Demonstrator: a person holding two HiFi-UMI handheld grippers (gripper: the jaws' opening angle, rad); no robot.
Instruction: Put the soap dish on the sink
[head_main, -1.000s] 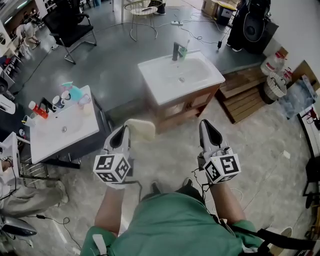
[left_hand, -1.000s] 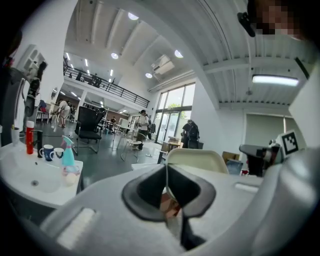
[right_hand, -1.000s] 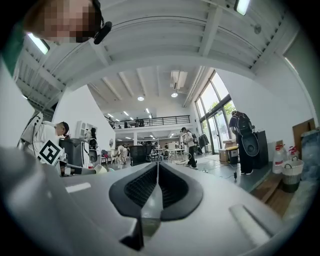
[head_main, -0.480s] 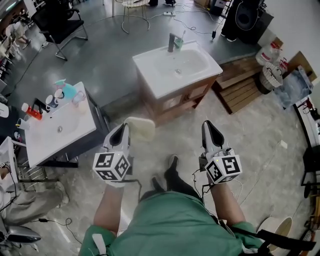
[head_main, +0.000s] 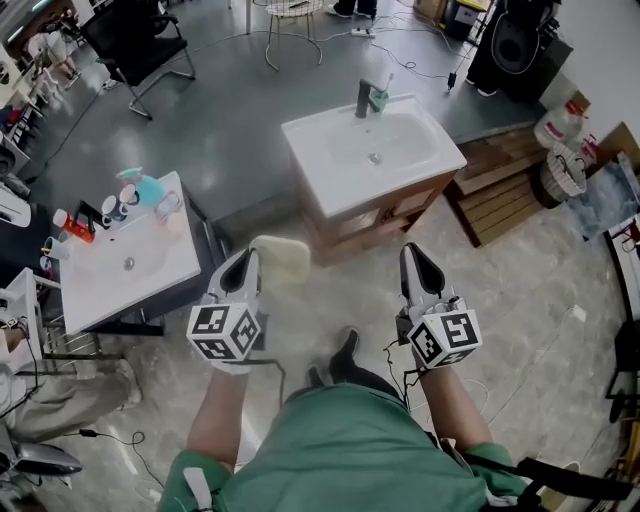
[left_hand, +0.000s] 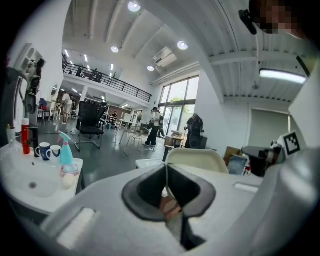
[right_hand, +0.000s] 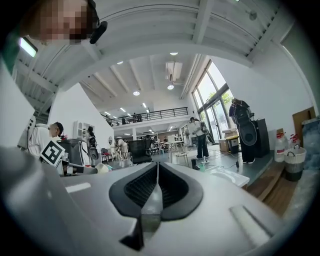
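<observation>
Head view: dish (head_main: 285, 258) in left gripper (head_main: 246, 266)

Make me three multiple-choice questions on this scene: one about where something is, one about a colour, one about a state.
1. Where is the soap dish?
A. On the floor
B. Inside the basin
C. In the left gripper

2. What colour is the spray bottle on the white counter at the left?
A. Red
B. Turquoise
C. Black

3. What state is the right gripper in?
A. Shut, holding nothing
B. Wide open
C. Shut on a cup

Answers:
1 C: the cream dish sticks out from the left gripper's closed jaws, held up in the air.
2 B: the head view and the left gripper view both show a turquoise bottle.
3 A: the right gripper view shows its jaws together with nothing between them.
</observation>
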